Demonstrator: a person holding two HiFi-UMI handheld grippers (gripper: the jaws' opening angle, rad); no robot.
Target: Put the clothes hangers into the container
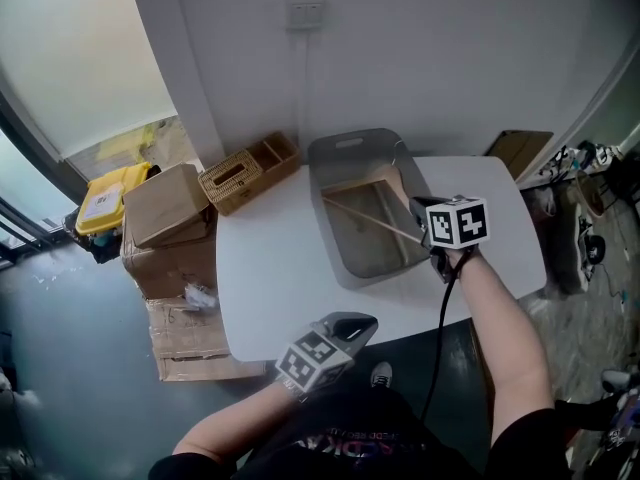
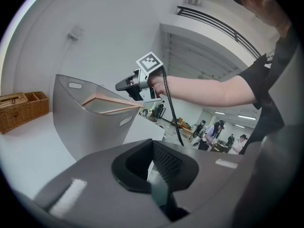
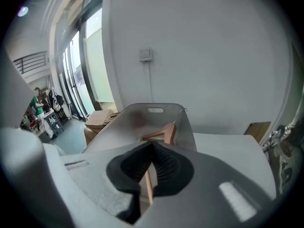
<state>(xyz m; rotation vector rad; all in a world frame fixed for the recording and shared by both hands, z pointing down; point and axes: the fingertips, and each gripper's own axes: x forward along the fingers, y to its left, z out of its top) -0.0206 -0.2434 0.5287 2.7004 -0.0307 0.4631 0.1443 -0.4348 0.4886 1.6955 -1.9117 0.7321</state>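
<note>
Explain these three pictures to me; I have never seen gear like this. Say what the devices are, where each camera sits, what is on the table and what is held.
There is no robot here. A person holds a two-jaw gripper in each hand, and the cubes with square markers are part of the grippers. The head view comes from a camera on the person's head, looking down. The two gripper views come from cameras riding on each gripper, looking along its jaws.

On the white table stand a grey plastic container and, at the far left corner, a wicker basket. Cardboard boxes sit on the floor.

The right gripper, at the container's rim, is clamped on a wooden clothes hanger that reaches into the container. The left gripper hangs by the table's near edge, jaws together, holding nothing.
</note>
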